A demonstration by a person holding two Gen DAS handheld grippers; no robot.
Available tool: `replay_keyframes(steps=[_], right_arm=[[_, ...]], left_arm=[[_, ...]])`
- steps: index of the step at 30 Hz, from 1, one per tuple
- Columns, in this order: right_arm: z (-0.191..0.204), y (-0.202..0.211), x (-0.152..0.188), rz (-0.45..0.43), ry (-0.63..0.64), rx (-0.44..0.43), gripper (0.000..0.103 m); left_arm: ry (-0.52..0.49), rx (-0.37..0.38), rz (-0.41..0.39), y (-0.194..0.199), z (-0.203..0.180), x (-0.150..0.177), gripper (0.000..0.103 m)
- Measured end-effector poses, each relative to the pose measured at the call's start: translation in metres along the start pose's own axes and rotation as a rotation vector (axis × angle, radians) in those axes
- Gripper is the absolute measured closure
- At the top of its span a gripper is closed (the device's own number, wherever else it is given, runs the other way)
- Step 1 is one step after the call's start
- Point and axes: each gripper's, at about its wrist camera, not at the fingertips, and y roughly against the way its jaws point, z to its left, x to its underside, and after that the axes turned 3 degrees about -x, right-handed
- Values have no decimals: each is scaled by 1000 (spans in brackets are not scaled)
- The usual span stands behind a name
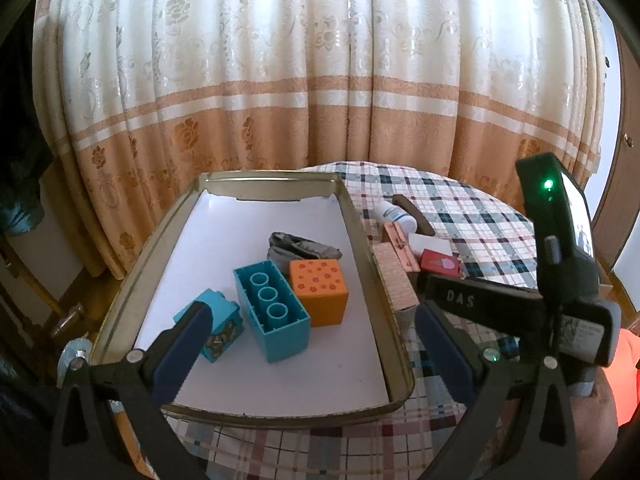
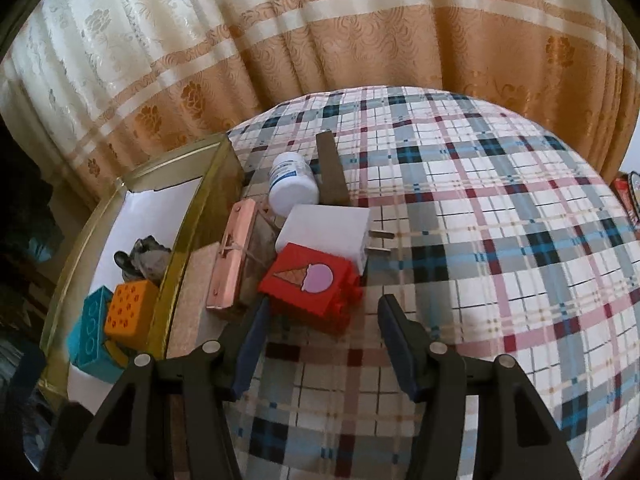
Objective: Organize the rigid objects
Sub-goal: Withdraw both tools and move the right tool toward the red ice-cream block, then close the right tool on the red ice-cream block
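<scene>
Gold metal makes the rim of my tray (image 1: 380, 280), which sits on the checked tablecloth (image 2: 480, 240). Inside it lie a long teal block (image 1: 272, 312), an orange block with spots (image 1: 320, 292), a small teal block with a bear (image 1: 220, 332) and a grey crumpled thing (image 1: 296, 246).

My left gripper (image 1: 312, 356) hangs over the tray with its jaws wide apart. It holds nothing.

My right gripper (image 2: 324, 344) is over the cloth, just beside the tray. Its jaws are about half open and empty. The red block with an ice cream picture (image 2: 308, 280) lies right in front of them, its near corner close to the left finger. I cannot tell if they touch.

Behind the red block are a white plug (image 2: 324, 232), a white bottle (image 2: 292, 188), a pink box (image 2: 232, 260) and a dark flat stick (image 2: 332, 168).
</scene>
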Motion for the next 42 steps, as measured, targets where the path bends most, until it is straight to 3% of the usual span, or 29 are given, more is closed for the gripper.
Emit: replay_keyframes(steps=[11,14,24,29,37,42], right_arm=[[0,-10,-10,-14,15,-8,45],[-2,-10,-10,-14,28,6,59],[-25,1,-8,-26,-8,25,63],[-39,15,-6,-46,-4,87,70],[-72,27,1,-42,-63,102,70],[-79,28,1,-30,-73,54,68]], left_arm=[[-15,3,5,0,-4,1,1],[-13,5,3,0,-4,1,1],[-42,12,-8,1,-15,2,1],[-81,48,-31,6,-28,2,2],[-143,84,-57,12,-52,1,3],[-139,90,-38,8,-56,0,3]])
